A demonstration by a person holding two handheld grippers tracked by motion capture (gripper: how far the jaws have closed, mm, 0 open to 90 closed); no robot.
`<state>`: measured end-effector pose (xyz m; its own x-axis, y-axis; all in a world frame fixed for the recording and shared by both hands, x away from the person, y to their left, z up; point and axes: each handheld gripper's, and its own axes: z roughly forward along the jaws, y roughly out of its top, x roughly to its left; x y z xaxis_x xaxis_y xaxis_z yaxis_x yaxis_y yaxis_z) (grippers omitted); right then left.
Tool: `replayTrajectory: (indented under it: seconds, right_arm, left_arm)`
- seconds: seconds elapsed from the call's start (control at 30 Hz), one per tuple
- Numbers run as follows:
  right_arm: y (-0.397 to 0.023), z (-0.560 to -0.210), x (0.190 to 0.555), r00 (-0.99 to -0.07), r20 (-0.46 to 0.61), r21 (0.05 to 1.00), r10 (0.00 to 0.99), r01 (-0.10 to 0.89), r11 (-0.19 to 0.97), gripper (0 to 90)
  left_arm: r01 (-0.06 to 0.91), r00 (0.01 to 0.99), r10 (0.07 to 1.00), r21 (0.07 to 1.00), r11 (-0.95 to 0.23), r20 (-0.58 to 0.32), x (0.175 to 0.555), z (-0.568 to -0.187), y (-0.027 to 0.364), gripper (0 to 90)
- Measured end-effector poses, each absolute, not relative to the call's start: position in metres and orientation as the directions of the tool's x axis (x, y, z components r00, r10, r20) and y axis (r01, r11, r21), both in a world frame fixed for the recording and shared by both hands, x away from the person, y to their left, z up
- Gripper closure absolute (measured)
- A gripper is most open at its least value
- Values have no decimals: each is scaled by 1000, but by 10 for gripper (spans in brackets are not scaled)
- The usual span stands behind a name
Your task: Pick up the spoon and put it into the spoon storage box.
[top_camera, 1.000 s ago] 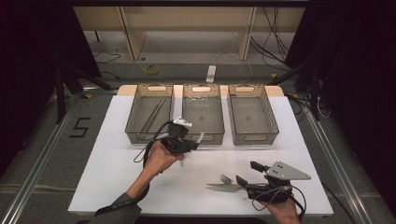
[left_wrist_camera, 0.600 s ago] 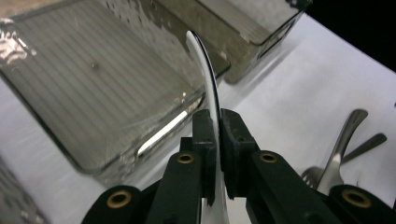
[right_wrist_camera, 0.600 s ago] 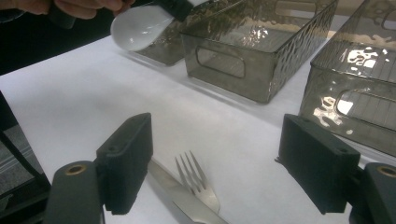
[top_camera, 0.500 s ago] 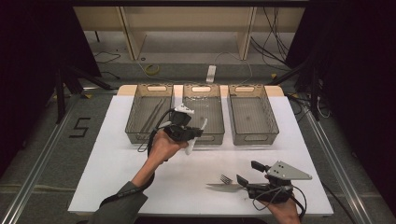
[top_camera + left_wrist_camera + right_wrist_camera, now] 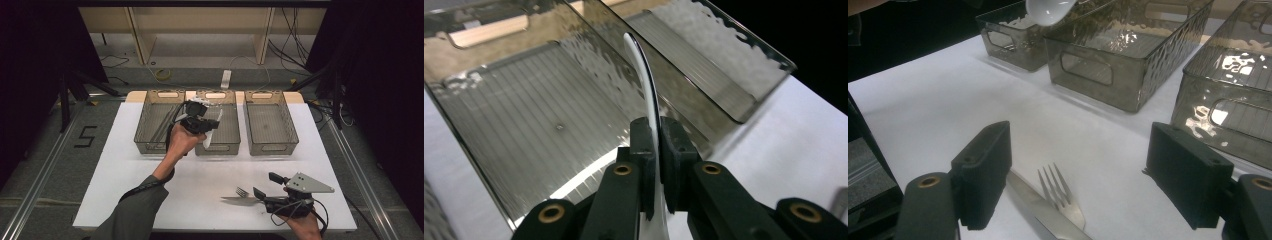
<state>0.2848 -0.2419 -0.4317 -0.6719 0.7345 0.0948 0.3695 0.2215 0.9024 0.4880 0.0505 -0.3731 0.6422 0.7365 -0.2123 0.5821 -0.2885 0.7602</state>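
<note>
My left gripper [image 5: 204, 124] is clamped tight on a white spoon [image 5: 644, 75], jaws pinching the thin handle edge-on, and I hold it over the middle bin [image 5: 227, 131] of three smoky plastic bins. The spoon looks light, stiff and glossy, so I judge it could swivel or slip in a pinch this narrow; a hold near the middle of the handle seems the safest place. The left bin [image 5: 150, 122] has long dark pieces lying in it; I cannot tell what they are. The right bin [image 5: 272, 122] looks bare.

Further right, my right gripper [image 5: 1083, 185] stands wide open, holding nothing, with a metal fork [image 5: 1060, 197] and a knife [image 5: 235, 199] lying flat between its jaws on the table. Both look thin, hard and slick, and hug the surface, so I'd expect to take them by the handle.

The white table top [image 5: 200, 175] is smooth and matte. Around it are grey floor, cables and dark curtains.
</note>
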Motion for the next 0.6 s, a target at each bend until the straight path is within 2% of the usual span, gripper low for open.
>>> replayTrajectory:
  seconds: [0.23, 0.6]
  right_arm:
    - [-242, -432, 285, -674, 94, 902, 733, 370, 224, 270]
    - [-240, -432, 284, -679, 92, 901, 728, 369, 230, 269]
  left_arm:
    - [590, 598, 772, 771, -242, -215, 504, -380, 53, 849]
    - [603, 564, 801, 763, -233, -201, 518, -394, 55, 849]
